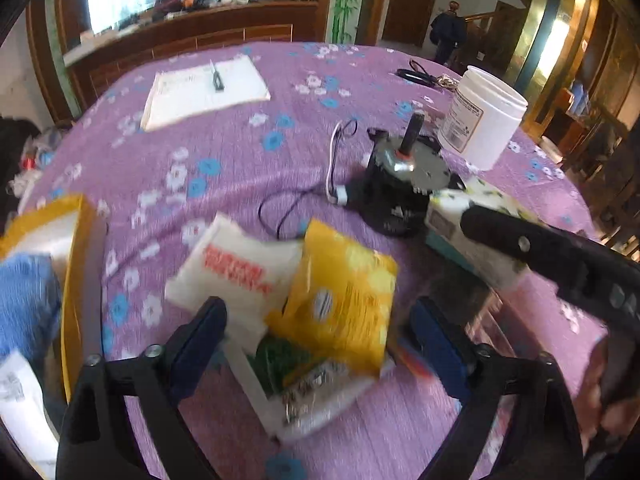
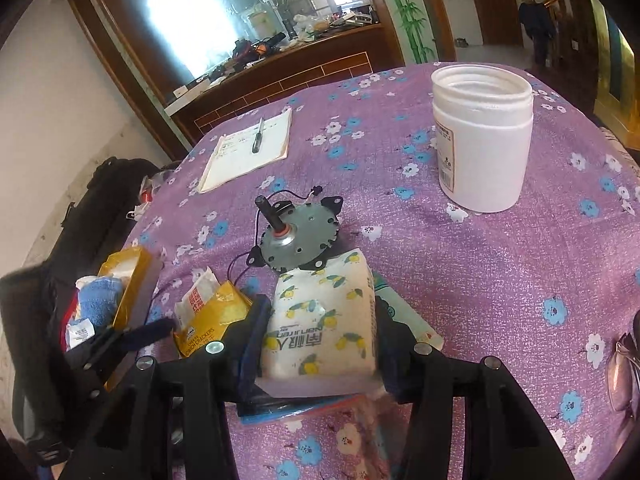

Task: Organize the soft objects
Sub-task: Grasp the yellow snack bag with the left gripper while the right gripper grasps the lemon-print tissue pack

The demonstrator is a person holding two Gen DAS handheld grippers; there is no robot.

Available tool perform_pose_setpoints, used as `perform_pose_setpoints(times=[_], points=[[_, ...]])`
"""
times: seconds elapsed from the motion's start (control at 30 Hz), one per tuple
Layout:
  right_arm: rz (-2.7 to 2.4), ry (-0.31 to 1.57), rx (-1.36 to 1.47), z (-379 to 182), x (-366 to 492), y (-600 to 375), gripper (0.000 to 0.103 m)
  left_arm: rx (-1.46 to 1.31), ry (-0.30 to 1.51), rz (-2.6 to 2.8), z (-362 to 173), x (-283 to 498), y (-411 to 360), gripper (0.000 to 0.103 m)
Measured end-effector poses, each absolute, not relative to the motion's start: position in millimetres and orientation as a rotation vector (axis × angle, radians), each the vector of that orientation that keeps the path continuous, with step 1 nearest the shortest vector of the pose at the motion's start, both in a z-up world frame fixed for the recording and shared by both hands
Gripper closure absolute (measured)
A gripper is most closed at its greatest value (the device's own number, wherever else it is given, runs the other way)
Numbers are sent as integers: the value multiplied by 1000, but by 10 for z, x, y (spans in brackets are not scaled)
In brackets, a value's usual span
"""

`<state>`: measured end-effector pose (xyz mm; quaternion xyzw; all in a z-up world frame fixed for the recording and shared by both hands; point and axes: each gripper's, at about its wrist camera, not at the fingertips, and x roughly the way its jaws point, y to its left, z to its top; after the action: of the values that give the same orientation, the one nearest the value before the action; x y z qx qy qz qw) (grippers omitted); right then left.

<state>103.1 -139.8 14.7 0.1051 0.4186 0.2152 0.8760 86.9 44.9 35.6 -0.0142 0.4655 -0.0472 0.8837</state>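
Observation:
My right gripper (image 2: 320,328) is shut on a white tissue pack with lemon print (image 2: 324,320), one finger on each side; the pack also shows in the left wrist view (image 1: 472,224) under the right gripper's arm. My left gripper (image 1: 316,332) is open above a yellow cracker packet (image 1: 344,296) that lies on a white packet with a green picture (image 1: 304,392). A white sachet with red print (image 1: 236,268) lies just left of it. A yellow box (image 1: 76,264) at the left holds a blue cloth (image 1: 24,300); the box also shows in the right wrist view (image 2: 132,280).
A small electric motor with a shaft and wires (image 2: 296,236) stands just behind the tissue pack. An open white plastic jar (image 2: 482,136) stands at the right. A notepad with a pen (image 2: 252,148) lies at the far side of the purple flowered tablecloth (image 2: 500,280). Glasses (image 2: 624,372) lie at the right edge.

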Motion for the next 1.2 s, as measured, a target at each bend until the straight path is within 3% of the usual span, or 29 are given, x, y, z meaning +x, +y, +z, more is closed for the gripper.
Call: perform_pose_setpoints(times=[0.03, 0.13, 0.5, 0.77, 1.2], points=[[450, 876, 223, 144, 1041, -1399, 50, -16, 967, -87, 343, 890, 426, 36], [451, 877, 224, 140, 1046, -1397, 50, -49, 968, -112, 259, 899, 377, 55], [463, 858, 211, 180, 961, -1325, 50, -141, 867, -97, 354, 744, 667, 58], [547, 733, 172, 391, 728, -1176, 50, -176, 805, -96, 493, 694, 799, 58], [558, 747, 162, 324, 748, -1088, 50, -170, 769, -82, 566, 682, 845, 58]])
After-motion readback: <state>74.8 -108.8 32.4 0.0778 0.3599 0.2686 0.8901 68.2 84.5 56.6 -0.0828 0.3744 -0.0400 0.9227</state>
